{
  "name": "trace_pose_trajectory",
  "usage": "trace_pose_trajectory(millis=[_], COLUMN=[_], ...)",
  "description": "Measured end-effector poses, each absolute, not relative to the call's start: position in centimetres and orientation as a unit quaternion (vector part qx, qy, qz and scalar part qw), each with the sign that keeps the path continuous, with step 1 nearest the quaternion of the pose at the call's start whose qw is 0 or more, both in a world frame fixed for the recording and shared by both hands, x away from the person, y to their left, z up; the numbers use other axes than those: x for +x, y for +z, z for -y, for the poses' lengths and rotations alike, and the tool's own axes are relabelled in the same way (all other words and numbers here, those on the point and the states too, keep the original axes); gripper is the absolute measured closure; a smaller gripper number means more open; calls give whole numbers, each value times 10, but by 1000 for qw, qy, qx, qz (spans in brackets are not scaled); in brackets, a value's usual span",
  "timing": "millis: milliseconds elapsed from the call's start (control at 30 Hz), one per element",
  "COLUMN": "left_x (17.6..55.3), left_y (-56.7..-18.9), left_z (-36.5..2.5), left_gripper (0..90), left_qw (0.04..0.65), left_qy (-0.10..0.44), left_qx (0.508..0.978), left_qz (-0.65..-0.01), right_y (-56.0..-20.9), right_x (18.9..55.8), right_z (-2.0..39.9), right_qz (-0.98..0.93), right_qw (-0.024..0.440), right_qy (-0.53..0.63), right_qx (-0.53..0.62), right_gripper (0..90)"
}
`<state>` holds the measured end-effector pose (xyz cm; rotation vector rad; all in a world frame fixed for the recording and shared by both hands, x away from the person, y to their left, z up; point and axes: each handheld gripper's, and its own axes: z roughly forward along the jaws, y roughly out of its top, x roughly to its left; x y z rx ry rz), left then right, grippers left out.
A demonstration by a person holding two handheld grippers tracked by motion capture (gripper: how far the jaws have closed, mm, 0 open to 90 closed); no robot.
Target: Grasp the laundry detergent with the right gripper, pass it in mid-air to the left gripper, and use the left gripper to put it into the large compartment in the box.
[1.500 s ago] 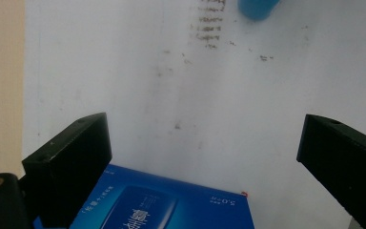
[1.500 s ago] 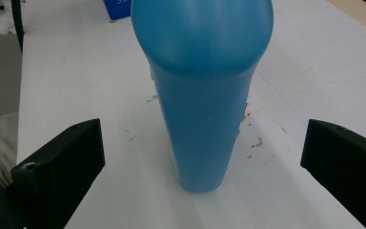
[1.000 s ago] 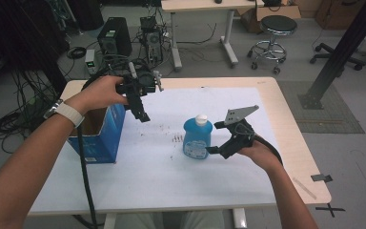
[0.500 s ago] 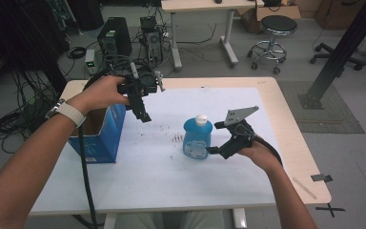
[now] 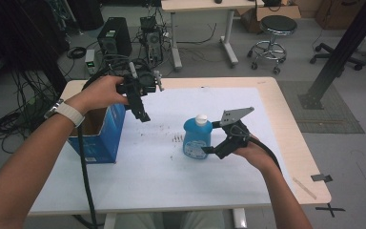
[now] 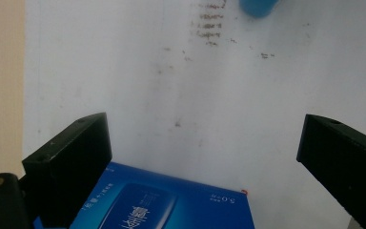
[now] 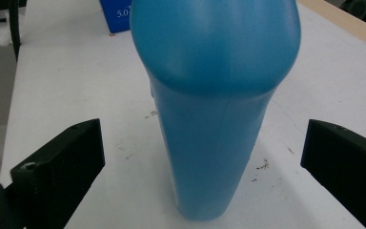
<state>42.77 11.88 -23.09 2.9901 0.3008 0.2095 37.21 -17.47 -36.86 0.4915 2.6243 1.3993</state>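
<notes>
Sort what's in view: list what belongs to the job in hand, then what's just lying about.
In the job:
blue bottle, standing between the open jaws of the right gripper
open blue box, beside the left gripper

Lying about:
stool
computer tower
cardboard box

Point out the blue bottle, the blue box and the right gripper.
blue bottle [image 5: 197,139], high view, middle of its body.
blue box [image 5: 106,132], high view, its side wall facing the bottle.
right gripper [image 5: 211,139], high view, midway between its open jaws.
</notes>
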Motion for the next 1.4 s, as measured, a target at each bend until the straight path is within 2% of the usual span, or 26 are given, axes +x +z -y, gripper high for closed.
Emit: trace_pose_trajectory(millis=[1000,1400], left_x=[427,427], left_y=[-231,-231], left_z=[-119,-119], left_gripper=[50,50], left_qw=[61,60], left_qy=[69,71], left_qx=[991,990], left_qz=[-100,-101], right_y=[-384,-386], right_x=[379,381], right_z=[156,154], right_qz=[-858,-849], right_qw=[64,68], right_qy=[483,498], right_qx=[165,164], right_gripper=[20,133])
